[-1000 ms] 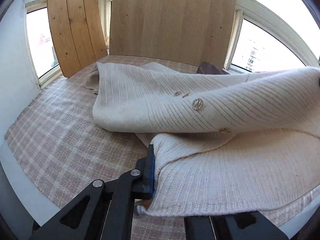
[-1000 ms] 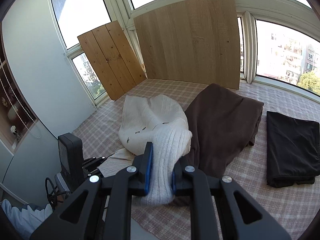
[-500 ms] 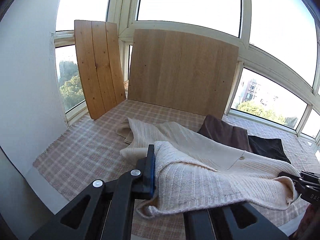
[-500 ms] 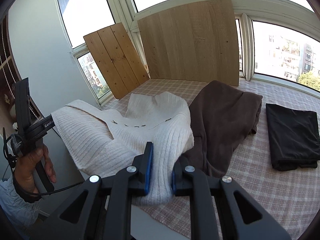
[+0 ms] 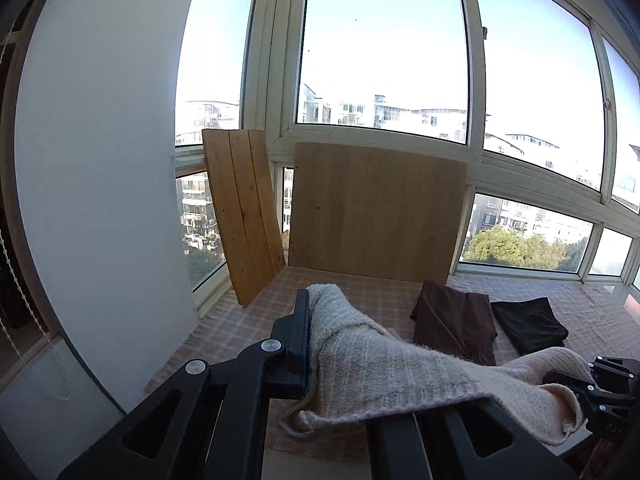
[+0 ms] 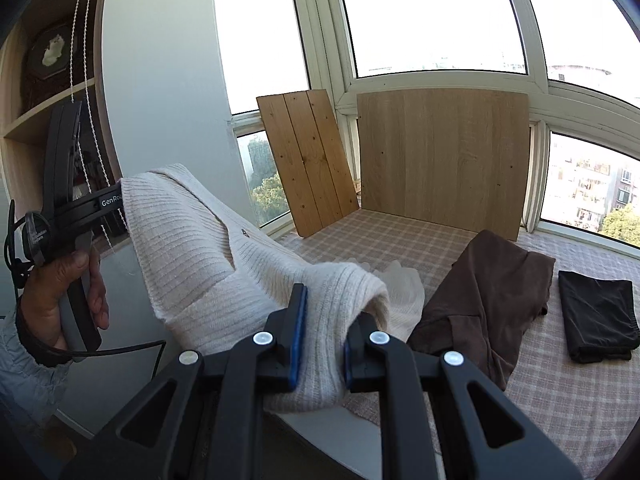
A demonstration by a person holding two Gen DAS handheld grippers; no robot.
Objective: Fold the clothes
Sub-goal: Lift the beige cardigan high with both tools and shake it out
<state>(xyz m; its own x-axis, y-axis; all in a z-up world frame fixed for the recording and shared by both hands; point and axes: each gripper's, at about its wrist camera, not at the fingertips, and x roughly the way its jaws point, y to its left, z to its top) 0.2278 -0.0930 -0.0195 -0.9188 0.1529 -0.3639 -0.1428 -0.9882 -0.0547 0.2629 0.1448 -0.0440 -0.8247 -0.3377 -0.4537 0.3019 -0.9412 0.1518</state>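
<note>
**Cream cardigan held aloft between two grippers**

The left gripper (image 5: 340, 344) is clamped on one end of the cream knit cardigan (image 6: 208, 256), and the right gripper (image 6: 322, 340) is clamped on a bunched fold at the other end. The garment hangs stretched between them above the near edge of the plaid-covered platform (image 6: 560, 392), with its lower part trailing onto the cloth near that edge.

Only the right wrist view shows the person's left hand (image 6: 64, 300) around the gripper handle, a pale sleeve (image 6: 24, 368) at the wrist, and a small clasp on the cardigan's front. The left wrist view shows instead the right gripper's black body at its right edge, with the knit running to it.

Both views show the brown garment (image 6: 492, 300) lying rumpled mid-platform, the folded black garment (image 6: 596, 312) to its right, and two wooden boards (image 6: 440, 160) leaning against the windows at the far edge.
</note>
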